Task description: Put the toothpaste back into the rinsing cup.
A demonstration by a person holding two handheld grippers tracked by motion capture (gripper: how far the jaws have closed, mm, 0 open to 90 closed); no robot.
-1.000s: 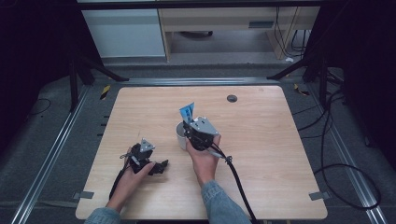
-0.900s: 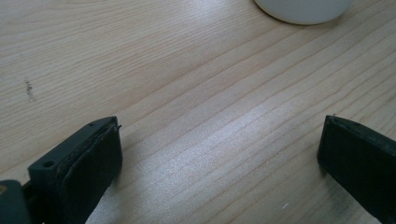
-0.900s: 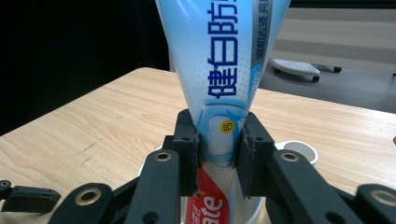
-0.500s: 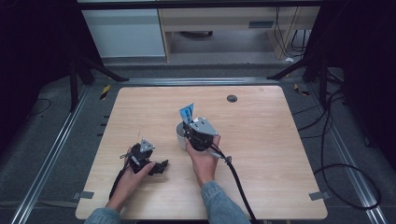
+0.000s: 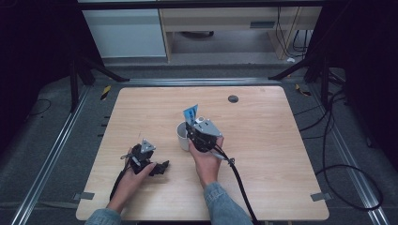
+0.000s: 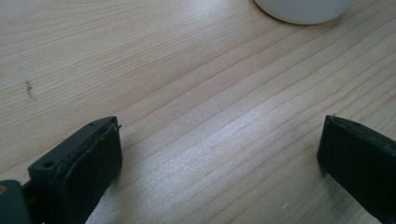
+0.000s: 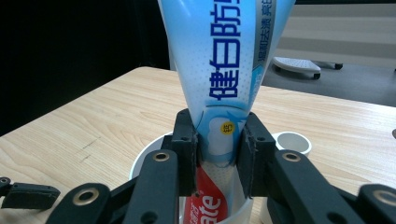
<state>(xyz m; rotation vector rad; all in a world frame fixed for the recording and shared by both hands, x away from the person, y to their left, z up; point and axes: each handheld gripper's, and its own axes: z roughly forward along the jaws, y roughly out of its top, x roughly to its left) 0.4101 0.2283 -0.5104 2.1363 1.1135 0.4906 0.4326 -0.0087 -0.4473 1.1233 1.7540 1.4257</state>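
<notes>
The left hand-held gripper [image 5: 162, 167] lies low with jaws wide apart; the right hand-held gripper [image 5: 191, 125] is clamped.

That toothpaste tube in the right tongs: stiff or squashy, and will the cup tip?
The tube probably gives: it narrows where the right tongs pinch it. Its glossy skin may slip. The cup looks squat, yet the tall tube leaning inside could tip it if nudged.
</notes>
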